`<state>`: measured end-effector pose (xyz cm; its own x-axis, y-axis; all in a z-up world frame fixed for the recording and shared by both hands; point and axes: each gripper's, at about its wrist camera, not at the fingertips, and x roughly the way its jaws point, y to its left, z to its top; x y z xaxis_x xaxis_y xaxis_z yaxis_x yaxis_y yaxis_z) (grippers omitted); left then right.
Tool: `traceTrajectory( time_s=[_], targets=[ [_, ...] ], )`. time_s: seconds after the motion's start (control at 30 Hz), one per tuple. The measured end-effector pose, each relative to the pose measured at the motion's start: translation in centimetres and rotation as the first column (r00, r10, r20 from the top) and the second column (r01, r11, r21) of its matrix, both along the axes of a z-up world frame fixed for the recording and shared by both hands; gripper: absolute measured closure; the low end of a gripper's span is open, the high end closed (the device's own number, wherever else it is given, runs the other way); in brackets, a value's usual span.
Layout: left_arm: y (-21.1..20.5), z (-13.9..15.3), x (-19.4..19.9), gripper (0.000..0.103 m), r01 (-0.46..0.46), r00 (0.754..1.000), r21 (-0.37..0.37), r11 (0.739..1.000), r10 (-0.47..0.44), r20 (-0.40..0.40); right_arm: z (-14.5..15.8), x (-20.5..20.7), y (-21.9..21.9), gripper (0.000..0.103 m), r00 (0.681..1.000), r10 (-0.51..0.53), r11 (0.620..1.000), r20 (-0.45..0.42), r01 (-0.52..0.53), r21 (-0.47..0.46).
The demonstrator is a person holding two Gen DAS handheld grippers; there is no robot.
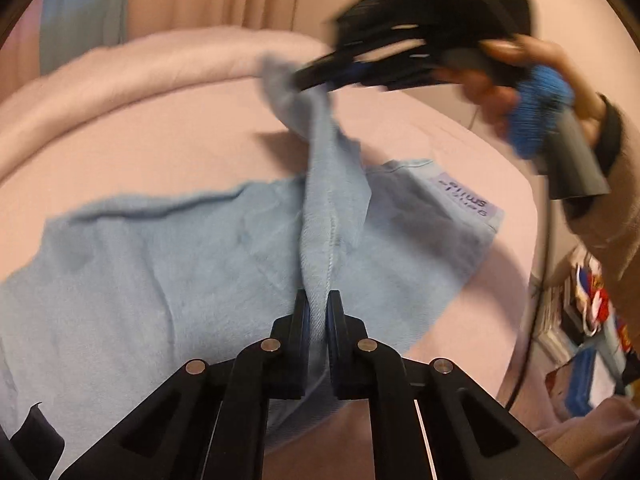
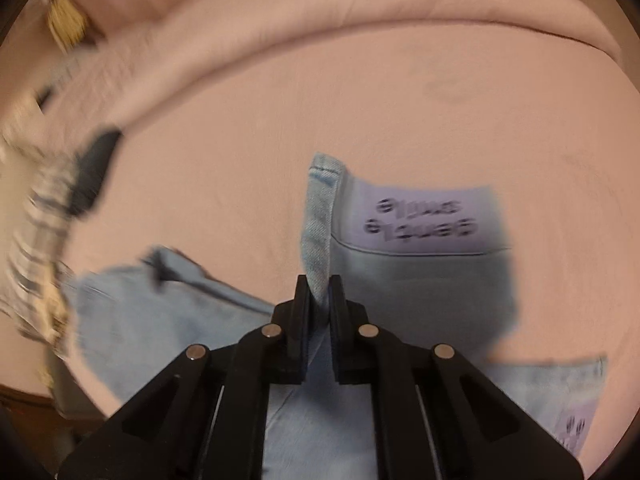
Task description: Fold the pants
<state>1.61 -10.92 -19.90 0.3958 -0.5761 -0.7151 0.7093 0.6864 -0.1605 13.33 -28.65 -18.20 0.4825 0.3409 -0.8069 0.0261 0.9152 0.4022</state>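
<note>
Light blue denim pants (image 1: 160, 260) lie spread on a pink bed sheet (image 1: 180, 132). My left gripper (image 1: 318, 300) is shut on a raised seam ridge of the pants. That ridge runs up and away to my right gripper (image 1: 308, 78), which a hand holds at the upper right and which is shut on the other end of the cloth. In the right wrist view the right gripper (image 2: 319, 284) pinches a hemmed strip of the pants (image 2: 320, 220). A lilac label (image 2: 420, 216) with dark lettering lies just right of the strip.
A thick pink duvet roll (image 1: 140, 76) runs along the far side of the bed. A dark cable (image 1: 536, 288) hangs at the right, over books and clutter (image 1: 588, 312) on the floor. Blurred striped cloth (image 2: 36, 240) lies at the left of the right wrist view.
</note>
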Motion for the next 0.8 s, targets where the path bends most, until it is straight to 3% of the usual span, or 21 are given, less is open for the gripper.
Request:
traceTrajectory(
  time_s=[0.1, 0.2, 0.37, 0.53, 0.67, 0.77, 0.8],
  targets=[
    [-0.6, 0.7, -1.3, 0.096, 0.029, 0.998, 0.021, 0.999, -0.031, 0.062, 3.1, -5.5, -4.1, 0.095, 0.991, -0.091, 0.993, 0.094, 0.083, 0.089],
    [-1.4, 0.1, -1.9, 0.096, 0.052, 0.995, 0.085, 0.995, -0.059, 0.084, 2.3, -10.5, -7.6, 0.094, 0.978, -0.179, 0.977, 0.109, 0.163, 0.139],
    [-2.9, -1.6, -2.6, 0.096, 0.093, 0.991, 0.186, 0.978, -0.109, 0.078, -4.5, -17.4, -9.7, 0.094, 0.96, -0.279, 0.938, -0.016, 0.276, 0.21],
    [-3.6, -2.1, -3.1, 0.095, 0.083, 0.988, 0.238, 0.968, -0.11, 0.104, -7.4, -19.1, -11.7, 0.09, 0.933, -0.348, 0.873, -0.092, 0.359, 0.332],
    [-3.4, -1.8, -3.3, 0.097, 0.065, 0.992, 0.239, 0.969, -0.089, 0.09, -6.7, -19.5, -12.4, 0.072, 0.903, -0.423, 0.817, -0.08, 0.418, 0.396],
    [-3.7, -1.6, -3.3, 0.098, 0.072, 0.991, 0.247, 0.966, -0.098, 0.093, -5.9, -19.5, -13.4, 0.073, 0.872, -0.485, 0.797, -0.06, 0.47, 0.379],
    [-3.8, -1.5, -3.5, 0.098, 0.079, 0.99, 0.249, 0.965, -0.106, 0.095, -5.5, -19.2, -13.1, 0.084, 0.866, -0.498, 0.807, -0.045, 0.482, 0.341]
  ],
)
